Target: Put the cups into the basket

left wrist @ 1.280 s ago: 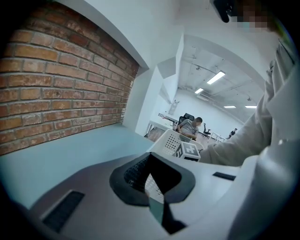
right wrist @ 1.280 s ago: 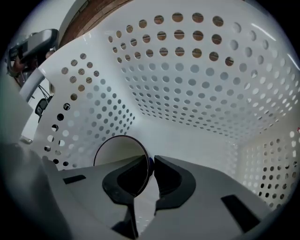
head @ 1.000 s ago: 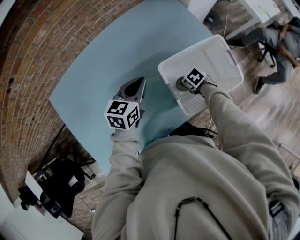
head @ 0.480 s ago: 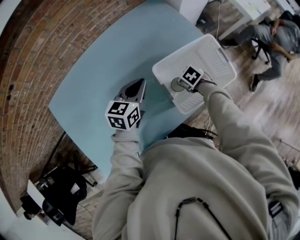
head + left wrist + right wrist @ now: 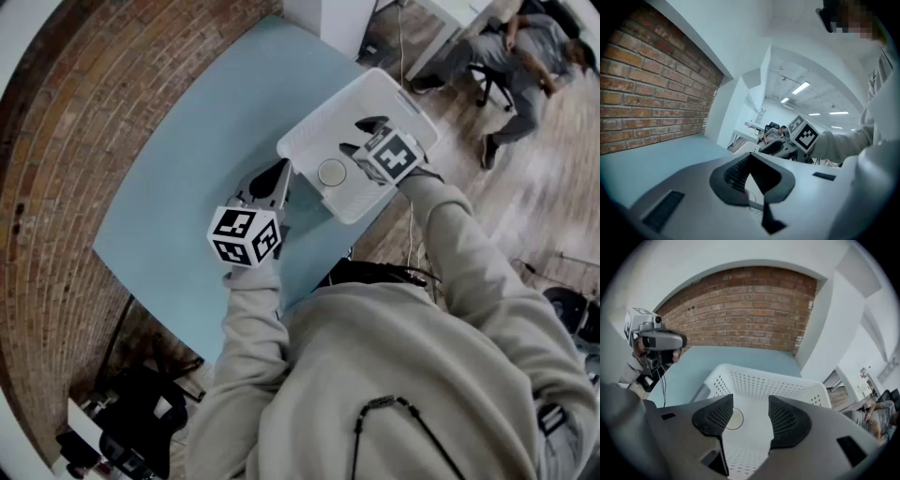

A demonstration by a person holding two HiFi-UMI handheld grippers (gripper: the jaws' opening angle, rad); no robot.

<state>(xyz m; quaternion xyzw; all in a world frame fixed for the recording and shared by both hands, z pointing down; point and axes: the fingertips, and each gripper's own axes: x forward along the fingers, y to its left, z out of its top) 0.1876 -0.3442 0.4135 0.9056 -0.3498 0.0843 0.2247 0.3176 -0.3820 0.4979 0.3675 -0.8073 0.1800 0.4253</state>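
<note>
With right claw (image 5: 750, 401) just opened, empty, over cup (image 5: 737, 419) in basket (image 5: 764, 383), left claw (image 5: 749, 155) closed: probably light, stiff, slick; pinch at rim.

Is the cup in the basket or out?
In: the cup rests on the basket's floor, within its walls, touched by nothing.

Cool, even light; fisheye-warped edges, head view's right perhaps motion-blurred.

Cup (image 5: 735, 418) — partly behind 1 pad (image 5: 714, 416) of right gripper (image 5: 750, 397)
</note>
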